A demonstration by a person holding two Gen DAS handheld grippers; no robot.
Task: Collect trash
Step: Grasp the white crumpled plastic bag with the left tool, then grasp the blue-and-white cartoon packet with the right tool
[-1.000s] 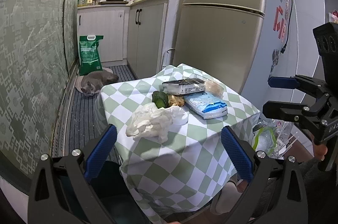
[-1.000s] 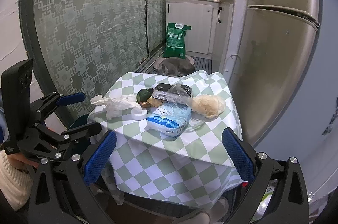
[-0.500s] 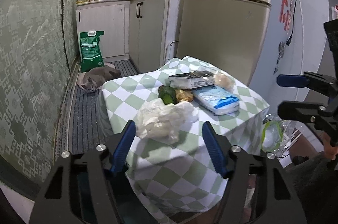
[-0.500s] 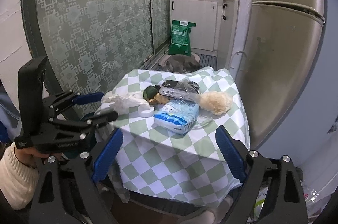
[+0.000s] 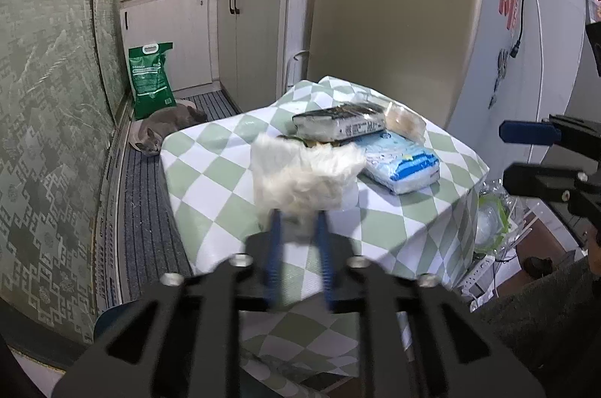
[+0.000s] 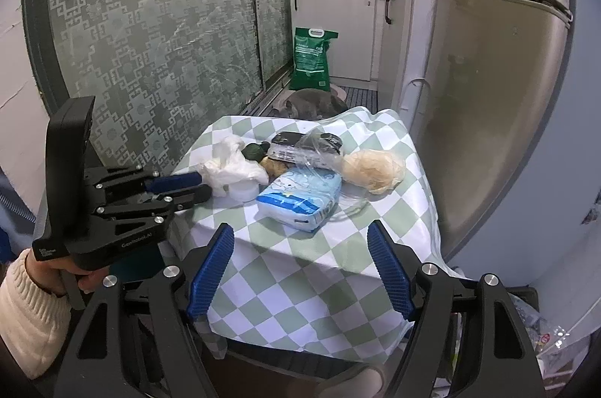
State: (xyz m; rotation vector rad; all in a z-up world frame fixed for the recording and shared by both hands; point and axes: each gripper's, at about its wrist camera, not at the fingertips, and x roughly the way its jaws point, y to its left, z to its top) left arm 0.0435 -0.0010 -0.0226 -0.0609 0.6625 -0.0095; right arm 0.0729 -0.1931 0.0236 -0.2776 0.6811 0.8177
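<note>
The left tongs point(image 5: 296, 221) are pinched tight on the crumpled white tissue point(image 5: 300, 176), which sits at the near left corner of the checked table point(image 5: 210, 180), beside a green thing and a blue-and-white pack point(image 5: 398, 161). The right tongs point(image 6: 300, 270) hang in front of the table with nothing between them, and they are closing. To do this well, I think the left tongs should keep squeezing and lift the soft tissue slowly so no piece tears off or drops.

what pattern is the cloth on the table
Pale green and white checks set as diamonds on the tablecloth; clearest in the right wrist view.
</note>
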